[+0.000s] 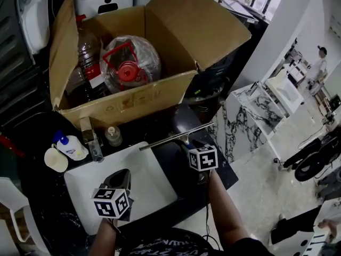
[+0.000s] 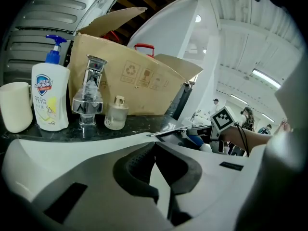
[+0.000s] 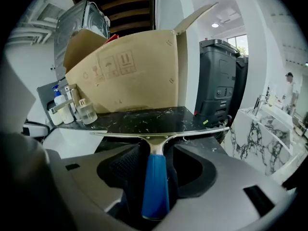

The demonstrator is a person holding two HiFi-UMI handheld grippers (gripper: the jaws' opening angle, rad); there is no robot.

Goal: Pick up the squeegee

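Observation:
The squeegee (image 1: 176,137) lies on the black counter right of the sink, its metal blade (image 3: 159,134) crosswise and its blue handle (image 3: 155,182) pointing back at me. My right gripper (image 1: 191,143) is low over it. Its jaws stand wide on either side of the handle (image 3: 153,150) without pressing on it. In the left gripper view the squeegee (image 2: 166,130) and the right gripper (image 2: 202,130) show at mid right. My left gripper (image 1: 121,174) hovers over the white sink basin (image 1: 154,188), its jaws (image 2: 155,146) shut and holding nothing.
Behind the sink stand a chrome faucet (image 1: 90,137), a soap pump bottle (image 1: 70,145), a white cup (image 1: 56,159) and a small glass bottle (image 1: 112,136). An open cardboard box (image 1: 133,97) with water jugs (image 1: 130,63) fills the back. The counter edge (image 1: 226,169) drops off at the right.

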